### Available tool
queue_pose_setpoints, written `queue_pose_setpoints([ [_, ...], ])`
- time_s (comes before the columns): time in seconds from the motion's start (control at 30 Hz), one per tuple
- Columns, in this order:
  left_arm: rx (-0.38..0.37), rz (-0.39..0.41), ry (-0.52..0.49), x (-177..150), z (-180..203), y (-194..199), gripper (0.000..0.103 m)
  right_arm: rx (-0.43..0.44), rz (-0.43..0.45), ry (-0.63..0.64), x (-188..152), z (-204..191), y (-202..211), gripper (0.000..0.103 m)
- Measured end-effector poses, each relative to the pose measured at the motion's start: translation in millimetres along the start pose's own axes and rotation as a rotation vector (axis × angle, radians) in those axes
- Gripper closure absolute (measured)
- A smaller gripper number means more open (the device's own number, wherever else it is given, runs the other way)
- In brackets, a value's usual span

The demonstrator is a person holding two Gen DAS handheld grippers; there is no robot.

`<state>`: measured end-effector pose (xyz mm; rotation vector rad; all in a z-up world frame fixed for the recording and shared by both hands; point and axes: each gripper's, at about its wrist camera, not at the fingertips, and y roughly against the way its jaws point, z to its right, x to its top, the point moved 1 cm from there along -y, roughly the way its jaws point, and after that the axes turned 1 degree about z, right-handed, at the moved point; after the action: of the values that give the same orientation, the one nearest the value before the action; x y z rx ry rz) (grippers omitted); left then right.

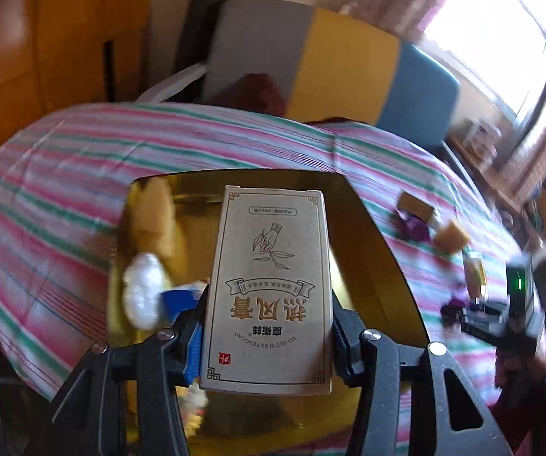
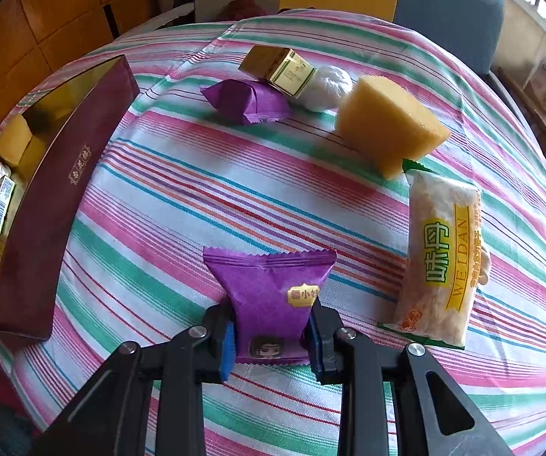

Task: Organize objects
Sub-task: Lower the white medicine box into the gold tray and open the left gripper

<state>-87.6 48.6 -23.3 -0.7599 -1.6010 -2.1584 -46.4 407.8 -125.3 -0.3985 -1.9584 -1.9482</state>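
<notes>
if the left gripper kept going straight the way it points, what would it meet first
Probably the gold-lined inside of the open storage box: the left gripper, shut on a beige printed carton, aims into it. Depth is unclear.

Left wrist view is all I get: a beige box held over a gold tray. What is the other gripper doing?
Observer: The right gripper is shut on a purple snack packet on the striped tablecloth.
Operator: Is anything else left on the cloth? Mine is blurred.
Observer: Yes. Beside it lies a clear packet with a yellow and green label.
Operator: More?
Observer: Farther off sit a yellow sponge block, a second purple packet, a small gold box and a white wrapped ball.
Operator: And my tray from outside?
Observer: Its outer wall is dark maroon with a small gold emblem.
</notes>
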Motion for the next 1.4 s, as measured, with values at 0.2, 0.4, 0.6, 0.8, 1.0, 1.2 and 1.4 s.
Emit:
queue_pose_setpoints([
  [0.2,0.004,-0.022,0.083,30.3,-24.0,-23.3,0.051,-0.013,0.0,0.013,3.1,-1.0,-0.4,0.073],
  [0.4,0.07,-0.105,0.122,51.8,-37.2,-73.9,0.05,-0.014,-0.002,0.013,4.9,-0.2,-0.4,0.073],
  [0.6,0.133,-0.173,0.119,51.6,-49.7,-116.8,0.05,-0.016,-0.002,0.013,9.6,-4.3,-1.9,0.073],
  [0.8,0.137,-0.151,0.12,45.1,-56.7,-108.4,0.036,-0.013,-0.003,0.007,6.3,-5.1,-0.8,0.072],
  [1.0,0.215,-0.052,-0.004,43.7,-39.0,-77.6,0.035,-0.017,-0.002,0.012,8.3,-4.5,-1.5,0.072],
  [1.2,0.253,0.074,-0.111,29.9,-16.9,-39.0,0.035,-0.03,0.007,0.031,9.2,-7.0,-1.8,0.072],
  [1.4,0.24,0.132,-0.121,18.5,-10.2,-4.9,0.035,-0.043,0.02,0.053,9.5,-10.2,-2.0,0.071],
])
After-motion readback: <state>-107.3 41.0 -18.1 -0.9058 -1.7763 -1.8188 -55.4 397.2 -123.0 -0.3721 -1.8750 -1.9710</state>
